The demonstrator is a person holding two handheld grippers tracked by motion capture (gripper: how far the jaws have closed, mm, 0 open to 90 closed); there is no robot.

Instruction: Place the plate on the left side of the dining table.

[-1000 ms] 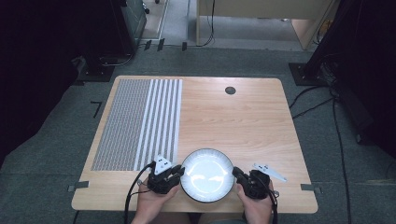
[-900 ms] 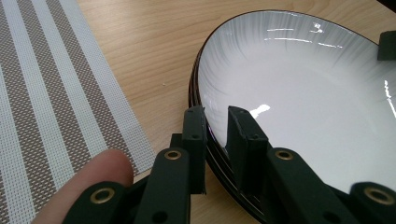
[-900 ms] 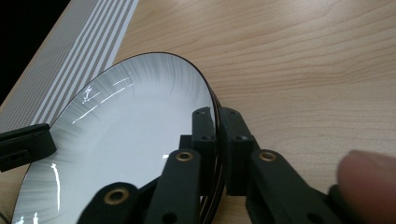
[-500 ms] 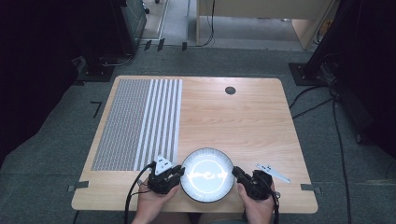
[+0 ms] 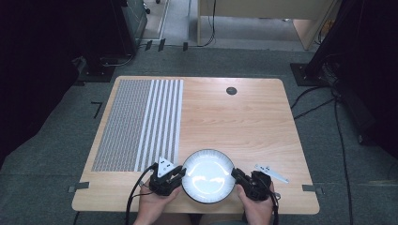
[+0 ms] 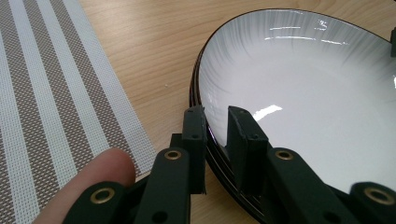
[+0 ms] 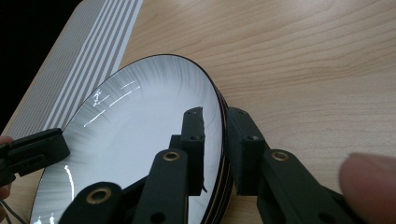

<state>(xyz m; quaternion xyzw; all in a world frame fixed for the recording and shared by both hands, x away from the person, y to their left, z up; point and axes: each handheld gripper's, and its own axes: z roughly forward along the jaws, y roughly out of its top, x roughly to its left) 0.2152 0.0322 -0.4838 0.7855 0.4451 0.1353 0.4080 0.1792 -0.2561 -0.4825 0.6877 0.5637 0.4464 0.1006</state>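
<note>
A white plate (image 5: 208,176) with a dark rim sits at the table's front edge, between my two grippers. My left gripper (image 5: 182,175) is shut on the plate's left rim; in the left gripper view its jaws (image 6: 217,112) pinch the plate (image 6: 303,93) edge. My right gripper (image 5: 234,174) straddles the right rim. Its jaws (image 7: 215,114) have just been opening, and a slim gap shows between the inner pad and the plate (image 7: 140,140). The left gripper (image 7: 32,151) also shows at the plate's far side in the right gripper view.
A striped woven placemat (image 5: 141,122) covers the left part of the wooden table (image 5: 244,126). A black round grommet (image 5: 231,90) sits near the far edge. Cables and dark furniture stand on the floor around the table.
</note>
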